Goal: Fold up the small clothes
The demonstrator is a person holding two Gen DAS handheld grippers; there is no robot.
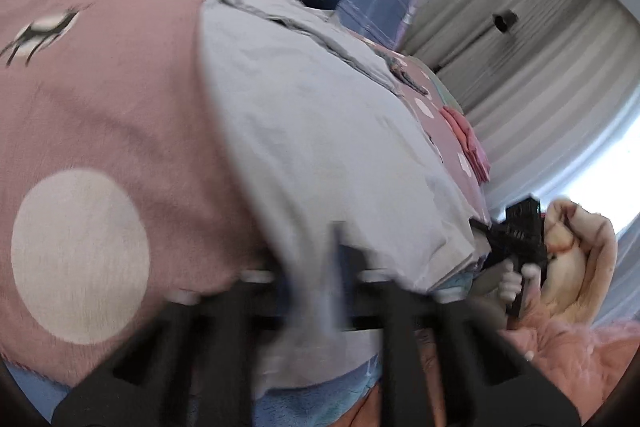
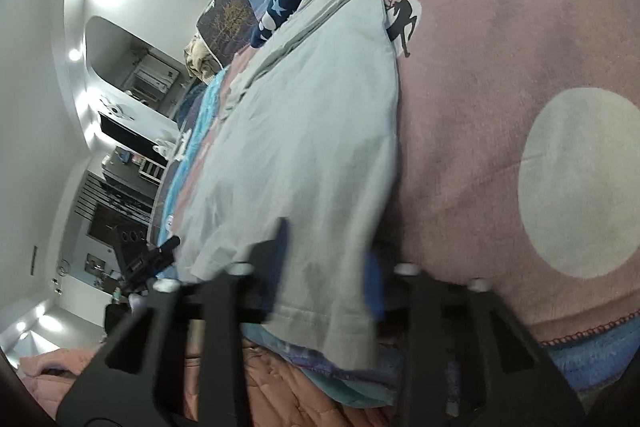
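Folding a small pale grey garment (image 1: 320, 131) on the bed.
Its near hem is pinched by both the left gripper (image 1: 336, 267) and right gripper (image 2: 324, 267); no fold is yet made.

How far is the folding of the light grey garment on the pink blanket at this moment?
Done: the light grey garment lies spread on the pink dotted blanket, not yet visibly folded. In hand: the left tool is shut on its near hem, and the right tool grips the near hem at the other corner. Left: every fold remains.
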